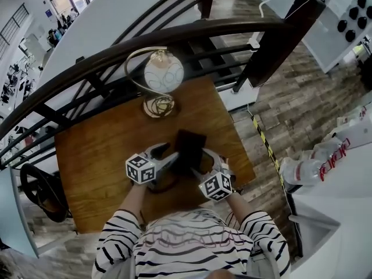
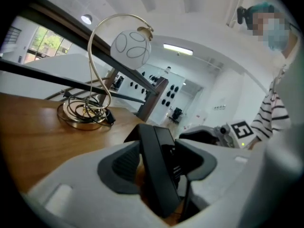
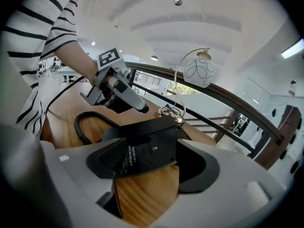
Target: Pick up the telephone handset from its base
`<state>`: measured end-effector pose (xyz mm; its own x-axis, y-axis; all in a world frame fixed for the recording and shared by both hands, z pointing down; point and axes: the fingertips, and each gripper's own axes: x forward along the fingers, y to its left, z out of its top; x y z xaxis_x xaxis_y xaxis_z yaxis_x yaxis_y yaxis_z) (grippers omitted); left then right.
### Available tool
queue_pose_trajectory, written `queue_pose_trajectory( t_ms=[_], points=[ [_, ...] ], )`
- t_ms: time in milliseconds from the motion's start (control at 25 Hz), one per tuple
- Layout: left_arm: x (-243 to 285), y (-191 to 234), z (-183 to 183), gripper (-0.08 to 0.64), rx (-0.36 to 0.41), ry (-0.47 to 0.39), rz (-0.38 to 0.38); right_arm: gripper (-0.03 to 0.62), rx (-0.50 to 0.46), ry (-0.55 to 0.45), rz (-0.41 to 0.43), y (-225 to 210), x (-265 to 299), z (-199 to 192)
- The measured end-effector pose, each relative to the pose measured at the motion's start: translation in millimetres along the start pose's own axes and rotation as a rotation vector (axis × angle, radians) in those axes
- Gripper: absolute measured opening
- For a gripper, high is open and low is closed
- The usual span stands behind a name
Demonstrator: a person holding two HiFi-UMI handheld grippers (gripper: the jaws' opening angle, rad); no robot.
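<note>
A black telephone (image 1: 190, 147) lies on the wooden table (image 1: 99, 156), and I cannot make out the handset apart from its base. My left gripper (image 1: 168, 156) is at its left side. In the left gripper view a narrow black edge of the telephone (image 2: 159, 175) stands between the jaws of the left gripper (image 2: 161, 170), with a gap to each pad. My right gripper (image 1: 203, 158) is at its right side, jaws wide around the labelled side of the telephone (image 3: 142, 151). A coiled cord (image 3: 83, 127) runs off the telephone.
A table lamp (image 1: 163, 74) with a white globe and brass base stands at the back of the table. A dark curved railing (image 1: 116, 51) runs right behind the table. A white counter (image 1: 349, 214) with plastic bottles (image 1: 314, 168) is at the right.
</note>
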<state>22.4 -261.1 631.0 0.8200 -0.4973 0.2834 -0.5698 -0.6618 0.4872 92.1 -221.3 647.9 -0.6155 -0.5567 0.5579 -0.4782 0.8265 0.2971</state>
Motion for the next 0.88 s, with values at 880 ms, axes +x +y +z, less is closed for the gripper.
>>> queue_pose_trajectory(
  t_ms=[880],
  points=[
    [40.4,18.6,-31.1,0.121,-0.224,0.12,-0.094,0.334,-0.083,-0.009,0.041,-3.7,20.1,-21.4]
  ],
)
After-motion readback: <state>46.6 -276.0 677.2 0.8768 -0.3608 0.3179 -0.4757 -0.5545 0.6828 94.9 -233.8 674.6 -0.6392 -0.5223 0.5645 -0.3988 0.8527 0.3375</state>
